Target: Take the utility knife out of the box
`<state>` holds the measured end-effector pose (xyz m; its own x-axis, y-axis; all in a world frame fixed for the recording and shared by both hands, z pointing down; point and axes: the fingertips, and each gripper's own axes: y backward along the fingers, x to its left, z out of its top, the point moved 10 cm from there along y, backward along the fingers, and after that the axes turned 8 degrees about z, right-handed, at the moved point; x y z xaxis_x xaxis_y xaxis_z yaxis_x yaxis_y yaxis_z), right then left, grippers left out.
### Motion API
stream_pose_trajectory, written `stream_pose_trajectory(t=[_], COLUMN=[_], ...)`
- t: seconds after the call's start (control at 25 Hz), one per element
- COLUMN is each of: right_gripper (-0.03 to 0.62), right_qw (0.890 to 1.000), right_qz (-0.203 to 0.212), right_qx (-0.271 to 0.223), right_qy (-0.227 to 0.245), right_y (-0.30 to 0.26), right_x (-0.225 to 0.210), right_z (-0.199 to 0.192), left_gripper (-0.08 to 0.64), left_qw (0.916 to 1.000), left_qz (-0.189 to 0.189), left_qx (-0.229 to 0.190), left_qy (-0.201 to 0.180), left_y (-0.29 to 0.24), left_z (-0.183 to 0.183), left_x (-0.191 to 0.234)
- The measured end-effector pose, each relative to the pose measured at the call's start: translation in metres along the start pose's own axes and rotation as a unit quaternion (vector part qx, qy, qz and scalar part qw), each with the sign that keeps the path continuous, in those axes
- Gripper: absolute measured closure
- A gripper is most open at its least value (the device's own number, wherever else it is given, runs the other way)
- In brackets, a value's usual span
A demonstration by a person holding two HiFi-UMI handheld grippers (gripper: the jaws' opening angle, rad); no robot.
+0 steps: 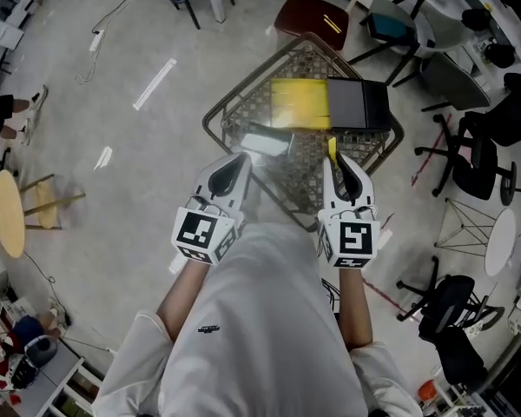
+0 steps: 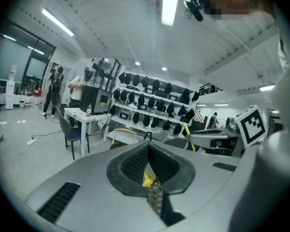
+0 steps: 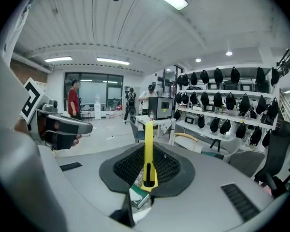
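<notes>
My right gripper (image 1: 337, 165) is shut on a yellow utility knife (image 3: 148, 154), which stands upright between the pads and pokes out past the fingertips (image 1: 332, 148). It hangs above the near right part of a wire-mesh table (image 1: 215, 111). On that table lie an open yellow box (image 1: 299, 102), a dark box part (image 1: 358, 102) beside it and a pale flat pack (image 1: 265, 142). My left gripper (image 1: 239, 165) hovers over the near left part, its pads (image 2: 146, 154) pressed together with nothing between them. Both grippers are raised and point nearly level.
A dark red chair (image 1: 311, 17) stands behind the table, with office chairs (image 1: 478, 159) and a black stool (image 1: 443, 307) to the right. A round wooden table (image 1: 7, 212) is at the left. Shelves of dark gear (image 3: 222, 105) and people (image 3: 74, 98) are far off.
</notes>
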<state>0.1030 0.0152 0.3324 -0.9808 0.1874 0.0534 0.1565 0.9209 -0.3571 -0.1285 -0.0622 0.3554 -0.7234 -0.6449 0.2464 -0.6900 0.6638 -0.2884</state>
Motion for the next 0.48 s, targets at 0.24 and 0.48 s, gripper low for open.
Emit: stream_pose_trajectory(t=[0.24, 0.48], right_gripper=[0.55, 0.55], right_qw=[0.999, 0.998], right_qz=[-0.012, -0.02], right_qx=[-0.035, -0.059], right_qy=[-0.002, -0.01], right_y=[0.013, 0.02], right_x=[-0.001, -0.001], right_z=[0.007, 0.006], left_gripper=[0.557, 0.557], left_qw=[0.9998, 0.9995], left_qz=[0.007, 0.013], left_qx=[-0.017, -0.03], left_qy=[-0.005, -0.002], left_y=[0.008, 0.012], left_z=[0.006, 0.012], left_x=[0.0, 0.002])
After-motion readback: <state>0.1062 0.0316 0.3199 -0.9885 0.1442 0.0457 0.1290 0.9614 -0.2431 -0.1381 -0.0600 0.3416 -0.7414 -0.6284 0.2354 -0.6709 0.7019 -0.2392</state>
